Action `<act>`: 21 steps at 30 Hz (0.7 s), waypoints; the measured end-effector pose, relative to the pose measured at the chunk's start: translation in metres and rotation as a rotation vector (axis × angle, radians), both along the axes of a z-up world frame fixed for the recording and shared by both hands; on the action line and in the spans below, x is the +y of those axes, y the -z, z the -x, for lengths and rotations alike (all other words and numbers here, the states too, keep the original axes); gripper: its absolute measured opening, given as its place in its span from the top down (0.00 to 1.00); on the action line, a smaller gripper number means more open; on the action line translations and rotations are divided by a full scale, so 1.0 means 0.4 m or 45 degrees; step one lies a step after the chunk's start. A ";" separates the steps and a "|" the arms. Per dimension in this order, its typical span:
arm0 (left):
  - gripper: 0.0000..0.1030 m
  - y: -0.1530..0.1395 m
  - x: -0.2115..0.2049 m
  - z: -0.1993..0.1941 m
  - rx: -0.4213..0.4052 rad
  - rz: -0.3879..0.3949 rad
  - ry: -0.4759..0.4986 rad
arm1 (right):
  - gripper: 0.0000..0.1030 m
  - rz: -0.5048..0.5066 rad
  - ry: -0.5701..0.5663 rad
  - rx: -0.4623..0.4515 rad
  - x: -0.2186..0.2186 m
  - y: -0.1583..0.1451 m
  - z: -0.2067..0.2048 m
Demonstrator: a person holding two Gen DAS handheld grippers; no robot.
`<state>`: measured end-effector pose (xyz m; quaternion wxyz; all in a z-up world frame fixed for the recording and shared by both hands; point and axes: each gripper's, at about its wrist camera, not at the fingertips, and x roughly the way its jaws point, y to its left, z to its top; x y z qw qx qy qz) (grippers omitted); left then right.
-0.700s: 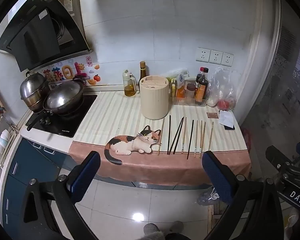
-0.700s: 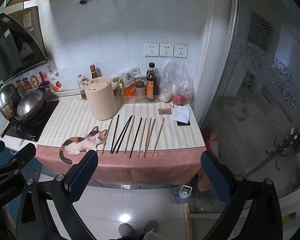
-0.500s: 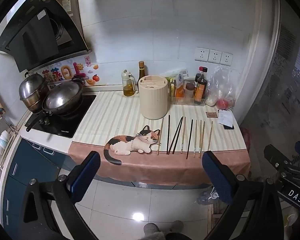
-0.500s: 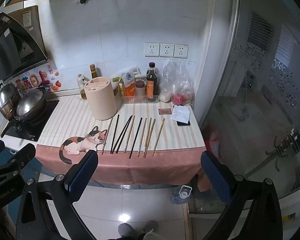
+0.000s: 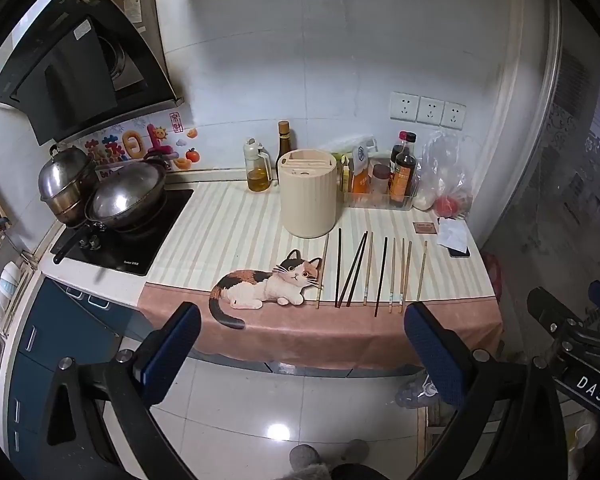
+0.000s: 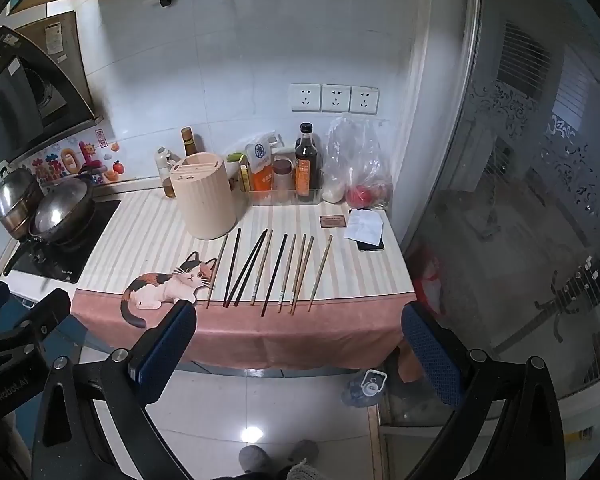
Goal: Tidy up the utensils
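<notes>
Several chopsticks (image 5: 370, 270) (image 6: 268, 270), some dark and some pale wood, lie side by side on the striped counter mat, tips toward the front edge. Behind them stands a cream round utensil holder (image 5: 308, 194) (image 6: 204, 196) with slots in its top. My left gripper (image 5: 300, 352) is open and hangs over the floor in front of the counter, well short of the chopsticks. My right gripper (image 6: 300, 352) is likewise open with nothing between its fingers, and it also shows at the right edge of the left wrist view.
A stove with a wok (image 5: 126, 198) and a steel pot (image 5: 64, 180) sits at the left. Oil and sauce bottles (image 5: 402, 170), a plastic bag (image 5: 444, 180), a phone (image 5: 458, 250) and paper line the back and right. A cat picture (image 5: 268, 284) decorates the mat. A glass door (image 6: 520, 200) stands at the right.
Both views have shifted only slightly; the counter sits a touch closer and lower in the frame. Both grippers stay open and nothing on the counter has moved.
</notes>
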<state>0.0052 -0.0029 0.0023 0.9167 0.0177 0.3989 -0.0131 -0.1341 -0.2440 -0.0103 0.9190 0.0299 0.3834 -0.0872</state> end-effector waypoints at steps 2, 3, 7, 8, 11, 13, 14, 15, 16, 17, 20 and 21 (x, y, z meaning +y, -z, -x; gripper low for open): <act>0.00 0.002 0.008 0.007 -0.003 0.002 0.001 | 0.00 -0.002 -0.001 -0.002 0.004 0.001 -0.003; 0.00 0.001 0.009 0.008 -0.004 0.005 0.001 | 0.00 -0.003 -0.002 0.001 0.003 -0.002 -0.005; 0.00 0.002 0.002 0.009 0.003 -0.001 0.005 | 0.00 -0.004 -0.006 0.004 0.013 -0.006 -0.004; 0.00 0.003 0.001 0.010 0.005 -0.001 0.007 | 0.00 -0.003 -0.007 0.004 0.012 -0.008 -0.004; 0.00 0.003 0.001 0.011 0.009 0.000 0.008 | 0.00 -0.002 -0.008 0.004 0.017 -0.012 -0.001; 0.00 0.004 -0.004 0.013 0.007 -0.001 0.010 | 0.00 0.001 -0.005 0.002 0.018 -0.012 0.000; 0.00 0.003 -0.005 0.014 0.006 -0.002 0.011 | 0.00 0.000 -0.002 0.002 0.017 -0.012 -0.002; 0.00 0.003 -0.004 0.012 0.009 0.001 0.011 | 0.00 0.001 -0.002 0.005 0.015 -0.012 -0.004; 0.00 0.002 -0.004 0.013 0.009 0.001 0.013 | 0.00 0.003 -0.003 0.004 0.016 -0.015 -0.004; 0.00 0.002 -0.005 0.014 0.008 0.000 0.014 | 0.00 0.004 -0.002 0.004 0.019 -0.016 -0.003; 0.00 0.006 -0.012 0.015 0.010 0.001 0.016 | 0.00 0.005 -0.002 0.004 0.022 -0.023 -0.003; 0.00 0.006 -0.013 0.015 0.009 0.000 0.016 | 0.00 0.003 -0.003 0.003 0.018 -0.021 -0.004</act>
